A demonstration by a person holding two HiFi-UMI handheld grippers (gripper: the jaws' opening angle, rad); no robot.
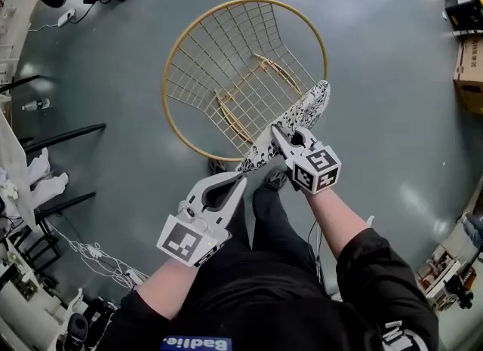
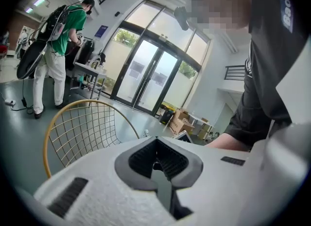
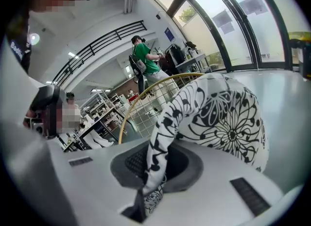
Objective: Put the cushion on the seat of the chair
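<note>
Left gripper (image 1: 238, 184): jaws together, nothing between them, tip just beside the near corner of the cushion (image 1: 293, 121); can't tell if it touches. Right gripper (image 1: 280, 136): jaws clamped on the cushion's edge, with a fold of the black-and-white floral fabric pinched between the pads in the right gripper view. The cushion hangs edge-on from that grip. It runs diagonally across the near-right side of the chair (image 1: 164, 79), far end at the right rim, near end past the near rim by the person's shoes (image 1: 275, 180). It's not flat on the seat yet. The chair is a gold ring with a wire-grid bowl seat, and the gold legs show through the mesh. It stands on a glossy grey-green floor (image 1: 392, 123). On the floor: a small bottle (image 1: 35, 104) at the left edge, loose white cables (image 1: 96, 254) at near left, a cardboard box (image 1: 469, 70) at the right edge. Further out, a person in a green shirt (image 2: 69, 23) stands at a table, back to us, with tall glass doors (image 2: 146, 79) behind. More cardboard boxes (image 2: 181, 121) are stacked by the doors. The right gripper view shows metal shelving (image 3: 99, 104) and an upper gallery railing (image 3: 104, 40).
</note>
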